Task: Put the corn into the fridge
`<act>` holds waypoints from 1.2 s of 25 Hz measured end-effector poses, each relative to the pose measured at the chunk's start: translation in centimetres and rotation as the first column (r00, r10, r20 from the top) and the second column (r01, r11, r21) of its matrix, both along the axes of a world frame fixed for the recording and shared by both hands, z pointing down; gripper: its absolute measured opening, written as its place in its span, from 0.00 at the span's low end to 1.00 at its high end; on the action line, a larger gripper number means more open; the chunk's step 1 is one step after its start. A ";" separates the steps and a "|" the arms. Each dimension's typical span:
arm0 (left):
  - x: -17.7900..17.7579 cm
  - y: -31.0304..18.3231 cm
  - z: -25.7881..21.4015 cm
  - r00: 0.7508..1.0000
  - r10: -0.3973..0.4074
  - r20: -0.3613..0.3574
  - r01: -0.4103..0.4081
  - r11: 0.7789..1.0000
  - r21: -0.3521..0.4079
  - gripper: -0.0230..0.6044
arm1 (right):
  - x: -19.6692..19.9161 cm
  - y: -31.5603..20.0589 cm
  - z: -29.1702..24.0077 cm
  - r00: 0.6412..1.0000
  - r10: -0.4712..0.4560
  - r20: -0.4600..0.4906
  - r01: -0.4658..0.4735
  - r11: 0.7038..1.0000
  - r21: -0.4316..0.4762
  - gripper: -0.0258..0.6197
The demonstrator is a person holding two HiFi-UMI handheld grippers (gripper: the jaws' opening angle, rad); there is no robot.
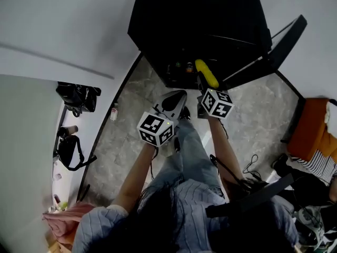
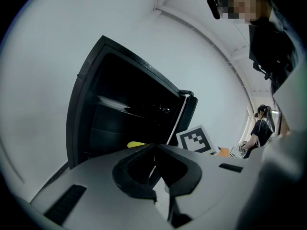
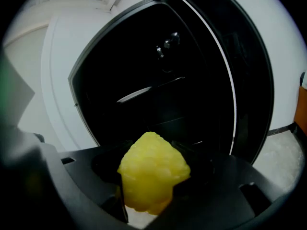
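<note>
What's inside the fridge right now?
The fridge is open but dark: one shelf shows, and a few small items low down. Whatever else it holds is lost in shadow. The corn hovers at the opening.

Open fridge (image 1: 200,20) on marbled floor (image 1: 129,123)

Head view: from above, steeply down on floor (image 1: 126,136), open fridge (image 1: 195,30) ahead. Left gripper view: low, tilted upward, fridge near. Right gripper view: right at fridge mouth, facing in. Common to all three: fridge interior, corn (image 1: 207,73).
</note>
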State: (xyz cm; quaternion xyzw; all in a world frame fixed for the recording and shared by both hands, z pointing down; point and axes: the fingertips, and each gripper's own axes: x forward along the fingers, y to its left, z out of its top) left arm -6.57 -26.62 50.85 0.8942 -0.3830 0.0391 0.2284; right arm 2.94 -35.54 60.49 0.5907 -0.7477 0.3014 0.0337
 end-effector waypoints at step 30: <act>0.6 -4.5 4.9 1.000 -0.015 0.004 0.015 0.997 -0.072 0.05 | 1.1 -10.0 8.4 0.966 -0.071 -0.248 0.062 0.997 -0.044 0.44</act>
